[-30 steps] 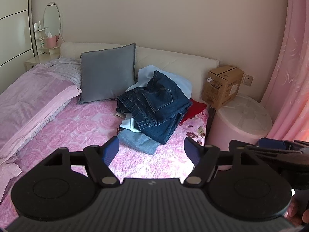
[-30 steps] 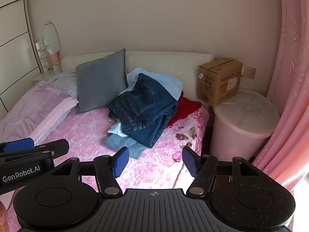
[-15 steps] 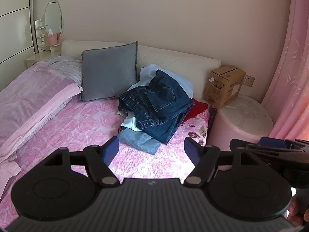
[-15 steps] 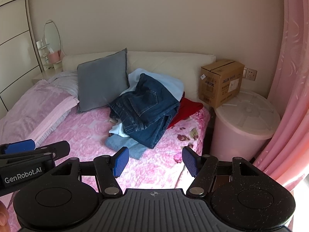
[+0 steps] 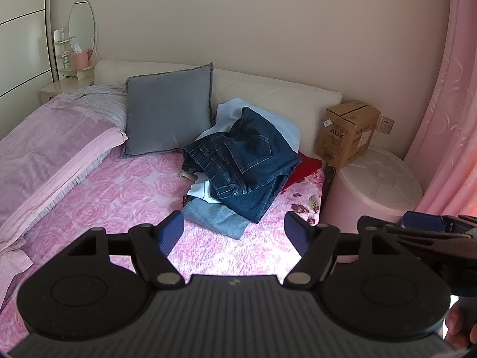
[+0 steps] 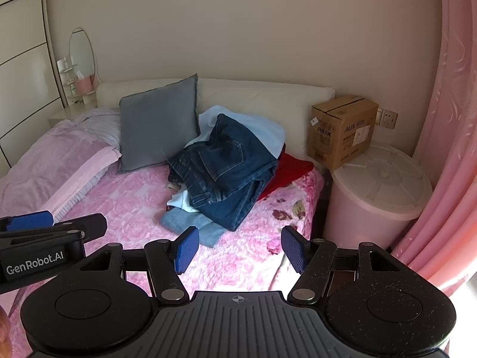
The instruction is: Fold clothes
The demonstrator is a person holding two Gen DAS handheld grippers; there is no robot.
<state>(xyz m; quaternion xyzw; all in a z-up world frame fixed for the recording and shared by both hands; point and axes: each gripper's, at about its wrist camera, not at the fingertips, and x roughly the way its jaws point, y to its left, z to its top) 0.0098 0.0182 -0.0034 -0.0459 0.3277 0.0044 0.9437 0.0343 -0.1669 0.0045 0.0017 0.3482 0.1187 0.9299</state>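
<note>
While both grippers hang over the near end of the bed, almost nothing has changed in the last second: the views have drifted only slightly, and the pile sits just where it did. We read that as a pause before the first reach, not progress.

The left gripper (image 5: 234, 231) has its blue pads spread wide with only the pink bedspread (image 5: 119, 208) showing between them. The right gripper (image 6: 238, 247) is the same: jaws apart, nothing held. Each tool shows at the edge of the other's view, so we have them side by side, both angled down toward the bed.

And there's our work: the heap of clothes (image 5: 238, 167) lies toward the far right of the bed, against the white headboard (image 5: 268, 95), beside the grey cushion (image 5: 170, 107). Dark jeans (image 6: 223, 167) are bunched on top, with a pale blue garment (image 6: 256, 128) behind, something red (image 6: 286, 170) poking out on the right, and a lighter denim piece (image 6: 193, 223) at the near edge. All of it is unfolded and well apart from both grippers.

So the task has not begun, we'd say. The jeans, being on top, look like the natural first pick, and the open bedspread nearer us looks like room to spread them.
</note>
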